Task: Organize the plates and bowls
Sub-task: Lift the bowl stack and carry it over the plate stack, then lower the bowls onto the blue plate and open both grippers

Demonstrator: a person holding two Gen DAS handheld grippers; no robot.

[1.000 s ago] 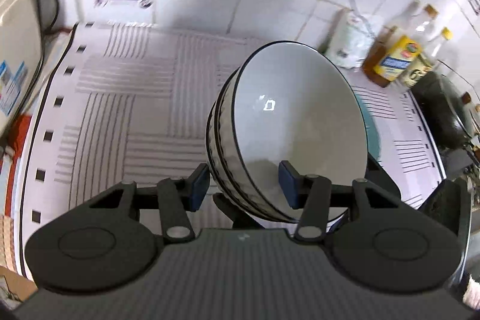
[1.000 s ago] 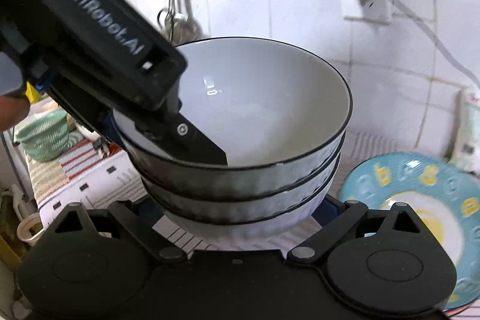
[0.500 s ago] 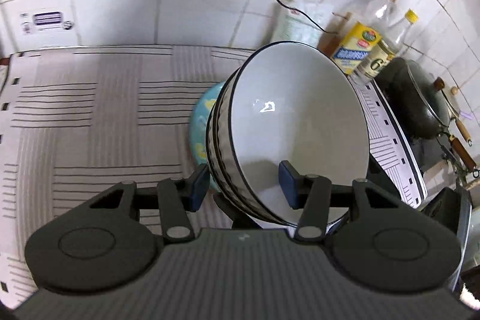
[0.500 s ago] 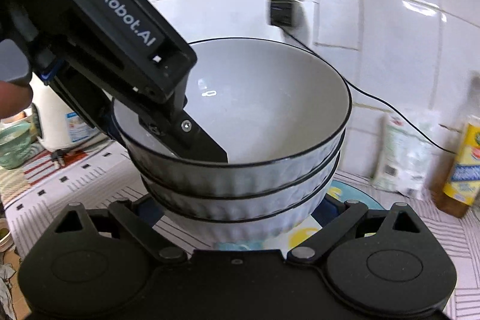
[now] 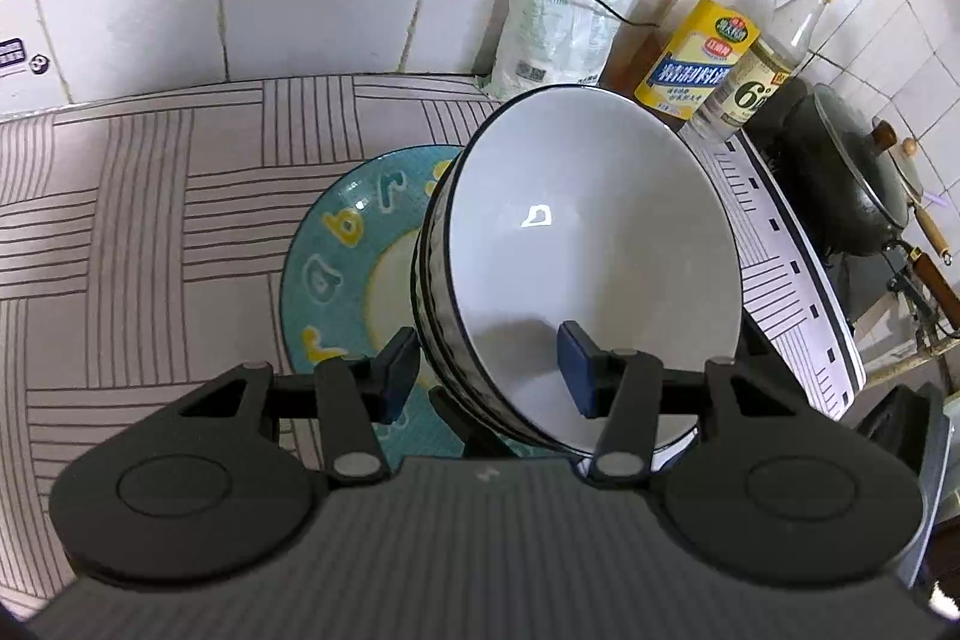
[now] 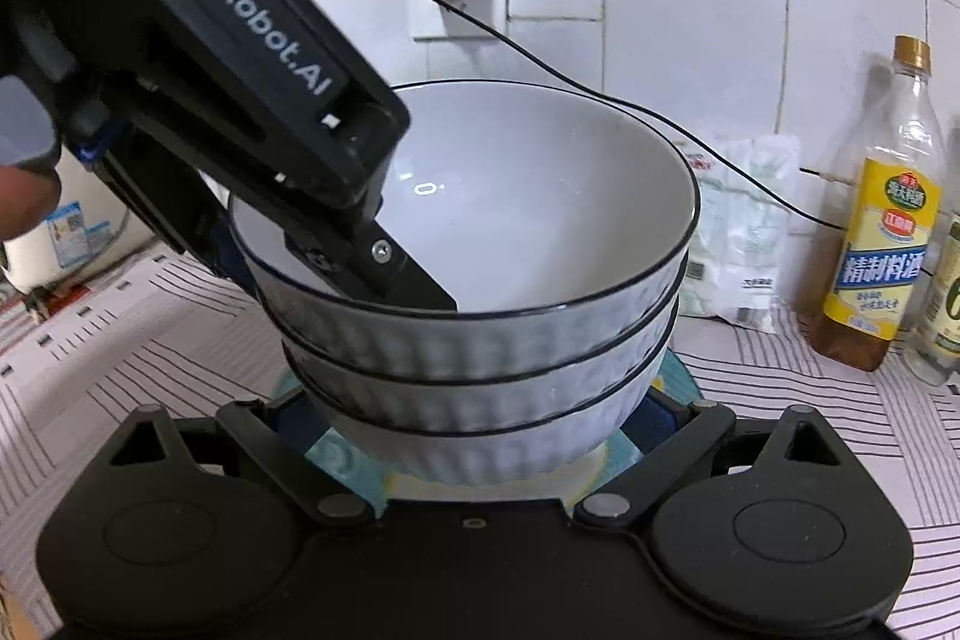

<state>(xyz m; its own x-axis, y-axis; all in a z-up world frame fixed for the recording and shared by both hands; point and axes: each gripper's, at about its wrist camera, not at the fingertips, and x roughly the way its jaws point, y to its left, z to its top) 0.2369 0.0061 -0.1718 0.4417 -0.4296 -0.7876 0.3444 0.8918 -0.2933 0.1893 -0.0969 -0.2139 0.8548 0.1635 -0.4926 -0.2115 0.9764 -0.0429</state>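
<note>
We grip the bowl stack (image 6: 480,340): left gripper (image 5: 486,376) pinches its rim, right gripper (image 6: 480,424) clamps its base, above the plate (image 5: 336,244); bottles (image 6: 882,232) crowd the right edge.

The bowl stack (image 6: 480,340) hides most of the plate (image 6: 336,454) (and the right gripper's (image 6: 474,418) jaws).

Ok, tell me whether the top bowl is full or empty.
Empty: the top bowl shows only bare white interior, apart from the left hand-held gripper finger over its rim.
</note>
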